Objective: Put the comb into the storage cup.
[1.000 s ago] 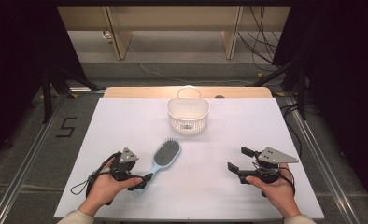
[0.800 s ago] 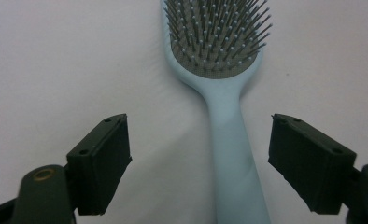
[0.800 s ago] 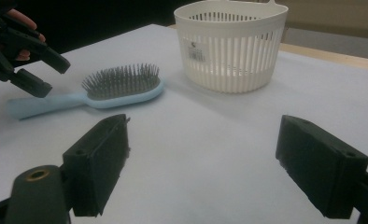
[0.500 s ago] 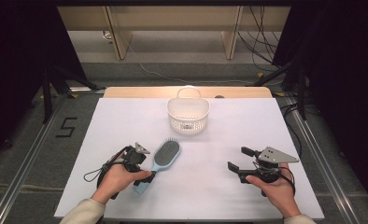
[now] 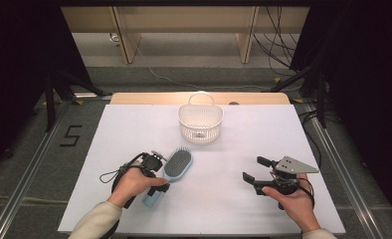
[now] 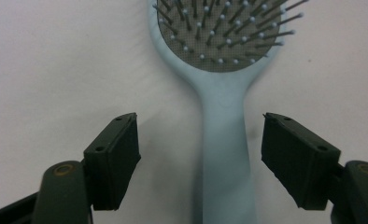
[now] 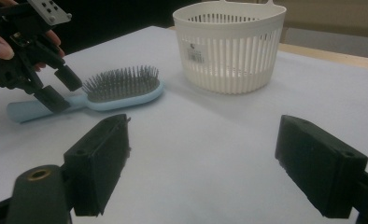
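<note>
A light blue hairbrush [image 5: 177, 165] lies bristles up on the white table, left of centre, its handle pointing toward the front edge. My left gripper [image 5: 160, 185] points down over that handle. In the left gripper view the handle [image 6: 224, 154] runs between the two black pads [image 6: 119, 158], with a gap on each side. Its jaws have just been closing and do not press on the handle. The right gripper view shows the left gripper [image 7: 60, 88] astride the brush [image 7: 112, 91]. My right gripper [image 5: 256, 169] [image 7: 205, 126] rests open at the front right with nothing between its jaws.
A white slatted basket [image 5: 200, 130] [image 7: 229, 51] with a loop handle stands at the back middle of the table [image 5: 134, 129]. A wooden strip runs along the far edge. Dark floor, cables and shelving lie beyond.
My left hand has moved right, from beside the brush to over its handle, so the jaws now straddle it. The right hand, brush and basket have not moved.
</note>
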Demonstrator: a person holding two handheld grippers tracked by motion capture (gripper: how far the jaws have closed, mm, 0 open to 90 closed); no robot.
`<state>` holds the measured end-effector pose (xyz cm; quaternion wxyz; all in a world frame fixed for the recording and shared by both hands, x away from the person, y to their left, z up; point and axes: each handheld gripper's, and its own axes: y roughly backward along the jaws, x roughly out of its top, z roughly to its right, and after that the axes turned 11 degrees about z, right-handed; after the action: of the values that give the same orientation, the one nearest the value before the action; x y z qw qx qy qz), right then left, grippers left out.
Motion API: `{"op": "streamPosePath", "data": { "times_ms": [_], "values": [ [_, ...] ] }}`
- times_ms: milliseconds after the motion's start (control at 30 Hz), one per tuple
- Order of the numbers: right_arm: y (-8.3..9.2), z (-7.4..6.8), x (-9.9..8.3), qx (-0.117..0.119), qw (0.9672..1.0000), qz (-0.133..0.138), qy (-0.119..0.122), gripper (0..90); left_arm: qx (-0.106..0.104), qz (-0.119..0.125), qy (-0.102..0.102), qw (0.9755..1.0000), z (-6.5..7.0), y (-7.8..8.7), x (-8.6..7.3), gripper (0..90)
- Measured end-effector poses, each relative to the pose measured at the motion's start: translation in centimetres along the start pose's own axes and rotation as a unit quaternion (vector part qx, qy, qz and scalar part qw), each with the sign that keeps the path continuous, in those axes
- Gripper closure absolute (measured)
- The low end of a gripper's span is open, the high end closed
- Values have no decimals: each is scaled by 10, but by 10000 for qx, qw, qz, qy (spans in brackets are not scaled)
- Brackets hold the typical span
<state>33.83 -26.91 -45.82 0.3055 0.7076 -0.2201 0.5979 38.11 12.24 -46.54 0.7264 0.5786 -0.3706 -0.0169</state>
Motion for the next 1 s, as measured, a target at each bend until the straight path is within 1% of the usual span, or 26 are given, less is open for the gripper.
{"op": "streamPosePath", "data": {
  "times_ms": [100, 133, 167, 200, 233, 267, 300, 400, 467, 633, 667, 733, 833, 1000],
  "values": [
    [0, 0, 0, 7, 10000, -7, -2, 184, 4, -91, 20, 10000, -1, -6, 2, 290],
    [0, 0, 0, 14, 10000, -11, -2, 184, 4, -91, 20, 10000, -1, -6, 2, 295],
    [0, 0, -1, 17, 10000, -25, -2, 183, -29, -165, 54, 9998, -1, -8, 3, 300],
    [0, 0, -1, 17, 10000, -25, -2, 183, -29, -165, 54, 9998, -1, -8, 3, 302],
    [-1, 0, -1, 16, 10000, -34, -9, 184, 6, -225, 52, 9997, 0, -9, 4, 306],
    [-1, 0, -1, 16, 10000, -34, -9, 184, 6, -225, 52, 9997, 0, -9, 4, 312],
    [-1, 0, -1, 14, 10000, -36, -9, 184, 58, -297, 20, 9995, 1, -10, 6, 316],
    [-1, 0, -1, 25, 10000, -38, -13, 184, 62, -337, -6, 9994, 2, -11, 9, 345],
    [-1, 0, -1, 24, 10000, -47, -3, 184, 113, -388, -44, 9992, 2, -11, 11, 371],
    [-1, 0, -2, 44, 10000, -74, -16, 183, 156, -449, -26, 9989, 3, -12, 13, 404],
    [-1, 0, -2, 48, 9999, -86, -19, 183, 161, -501, -48, 9986, 5, -12, 14, 421],
    [-1, 0, -2, 51, 9999, -83, -30, 183, 175, -525, -69, 9984, 7, -12, 15, 444],
    [-1, 0, -2, 50, 9999, -84, -28, 182, 169, -564, -45, 9983, 8, -12, 16, 476],
    [-2, 0, -2, 61, 9999, -95, -34, 181, 197, -612, 34, 9979, 8, -13, 18, 490]
  ]
}}
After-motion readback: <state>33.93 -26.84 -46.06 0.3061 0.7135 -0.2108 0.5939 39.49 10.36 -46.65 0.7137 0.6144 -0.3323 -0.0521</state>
